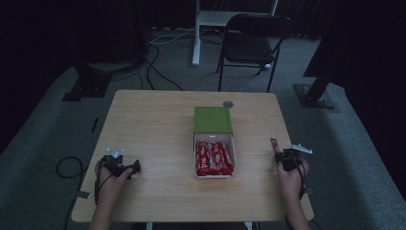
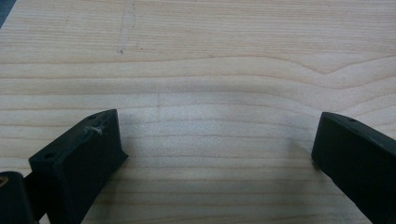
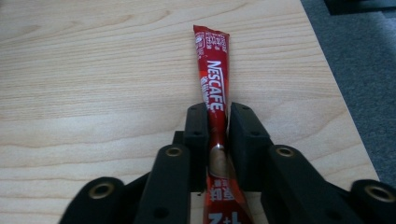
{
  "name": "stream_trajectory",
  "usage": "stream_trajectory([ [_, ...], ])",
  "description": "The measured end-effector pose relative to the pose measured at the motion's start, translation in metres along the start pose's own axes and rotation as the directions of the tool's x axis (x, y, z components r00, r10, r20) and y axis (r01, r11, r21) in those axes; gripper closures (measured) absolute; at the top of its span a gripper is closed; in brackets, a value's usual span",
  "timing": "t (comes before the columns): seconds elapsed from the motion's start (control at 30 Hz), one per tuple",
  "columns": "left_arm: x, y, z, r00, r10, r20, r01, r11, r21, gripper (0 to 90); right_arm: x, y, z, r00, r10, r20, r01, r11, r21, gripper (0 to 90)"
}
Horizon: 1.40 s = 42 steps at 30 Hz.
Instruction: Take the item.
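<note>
A red Nescafe sachet stick (image 3: pixel 214 65) is clamped between the two black pads of my right gripper (image 3: pixel 217 109), which is shut on it. The stick's far end points away over the wooden table. From above, the right gripper (image 1: pixel 278 154) sits near the table's right edge with the sachet (image 1: pixel 274 143) sticking out forward. My left gripper (image 1: pixel 135 167) rests at the front left, open, its jaws wide apart over bare wood (image 2: pixel 217 135). An open white box (image 1: pixel 197 160) with a green lid (image 1: pixel 212 119) folded back holds several red sachets (image 1: pixel 214 158) at the table's middle.
A small round metal disc (image 1: pixel 228 104) lies behind the green lid. The table's right edge (image 3: pixel 336 93) runs close beside the held sachet. A black folding chair (image 1: pixel 253 40) and stand bases are on the carpet beyond the table.
</note>
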State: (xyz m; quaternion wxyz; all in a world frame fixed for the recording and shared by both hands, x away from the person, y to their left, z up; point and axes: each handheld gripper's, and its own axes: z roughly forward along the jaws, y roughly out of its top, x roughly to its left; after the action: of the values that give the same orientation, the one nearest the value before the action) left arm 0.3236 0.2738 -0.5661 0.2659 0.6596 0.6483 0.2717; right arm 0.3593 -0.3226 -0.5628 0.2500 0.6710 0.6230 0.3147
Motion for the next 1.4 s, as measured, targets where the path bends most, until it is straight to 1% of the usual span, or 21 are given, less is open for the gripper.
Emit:
stream_trajectory([
  [0.07,0.000,0.000,0.000,1.0000,0.000,0.000,0.000,1.0000,0.000,2.5,0.000,0.000,0.000,1.0000,-0.003,-0.003,0.003,1.000,-0.004,72.4],
  [0.13,0.000,0.000,0.000,1.0000,0.000,0.000,0.000,1.0000,0.000,2.5,0.000,0.001,-0.002,0.9998,0.006,-0.021,-0.007,1.000,-0.011,70.3],
  [0.23,0.000,0.000,0.000,1.0000,0.000,0.000,0.000,1.0000,0.000,2.4,0.000,0.004,-0.004,0.9994,0.009,-0.033,-0.009,1.000,-0.021,66.5],
  [0.3,0.000,0.000,0.000,1.0000,0.000,0.000,0.000,1.0000,0.000,2.5,0.000,0.005,-0.006,0.9995,0.004,-0.032,-0.004,1.000,-0.026,65.5],
  [0.33,0.000,0.000,0.000,1.0000,0.000,0.000,0.000,1.0000,0.000,2.5,0.001,0.007,-0.009,0.9995,-0.003,-0.030,0.001,0.999,-0.041,64.2],
  [0.47,0.000,0.000,0.000,1.0000,0.000,0.000,0.000,1.0000,0.000,2.5,0.001,0.009,-0.014,0.9994,-0.008,-0.033,0.006,0.998,-0.055,63.5],
  [0.57,0.000,0.000,0.000,1.0000,0.000,0.000,0.000,1.0000,0.000,2.5,0.002,0.010,-0.016,0.9990,-0.010,-0.043,0.007,0.998,-0.060,63.1],
  [0.73,0.000,0.000,0.000,1.0000,0.000,0.000,0.000,1.0000,0.000,2.5,0.007,0.012,-0.023,0.9972,-0.032,-0.067,0.026,0.996,-0.083,61.7],
  [0.83,0.000,0.000,0.000,1.0000,0.000,0.000,0.000,1.0000,0.000,2.5,0.010,0.013,-0.025,0.9945,-0.036,-0.099,0.027,0.996,-0.088,61.7],
  [0.93,0.000,0.000,0.000,1.0000,0.000,0.000,0.000,1.0000,0.000,2.5,0.015,0.013,-0.026,0.9906,-0.056,-0.124,0.044,0.994,-0.096,61.3],
  [0.97,0.000,0.000,0.000,1.0000,0.000,0.000,0.000,1.0000,0.000,2.5,0.015,0.013,-0.026,0.9906,-0.056,-0.124,0.044,0.994,-0.096,61.3],
  [1.0,0.000,0.000,0.000,1.0000,0.000,0.000,0.000,1.0000,0.000,2.5,0.017,0.012,-0.027,0.9888,-0.064,-0.135,0.050,0.994,-0.102,61.0],
  [1.03,0.000,0.000,0.000,1.0000,0.000,0.000,0.000,1.0000,0.000,2.5,0.021,0.012,-0.027,0.9846,-0.084,-0.153,0.068,0.992,-0.106,59.5],
  [1.2,0.000,0.000,0.000,1.0000,0.000,0.000,0.000,1.0000,0.000,2.5,0.029,0.011,-0.029,0.9753,-0.114,-0.189,0.092,0.988,-0.123,58.6],
  [1.23,0.000,0.000,0.000,1.0000,0.000,0.000,0.000,1.0000,0.000,2.5,0.031,0.010,-0.029,0.9719,-0.123,-0.201,0.099,0.987,-0.128,57.7],
  [1.33,0.000,0.000,0.000,1.0000,0.000,0.000,0.000,1.0000,0.000,2.5,0.036,0.009,-0.030,0.9581,-0.169,-0.231,0.137,0.980,-0.147,56.8],
  [1.37,0.000,0.000,0.000,1.0000,0.000,0.000,0.000,1.0000,0.000,2.5,0.037,0.008,-0.030,0.9558,-0.172,-0.239,0.139,0.979,-0.147,56.5],
  [1.4,0.000,0.000,0.000,1.0000,0.000,0.000,0.000,1.0000,0.000,2.5,0.038,0.007,-0.030,0.9516,-0.183,-0.246,0.149,0.977,-0.151,56.2],
])
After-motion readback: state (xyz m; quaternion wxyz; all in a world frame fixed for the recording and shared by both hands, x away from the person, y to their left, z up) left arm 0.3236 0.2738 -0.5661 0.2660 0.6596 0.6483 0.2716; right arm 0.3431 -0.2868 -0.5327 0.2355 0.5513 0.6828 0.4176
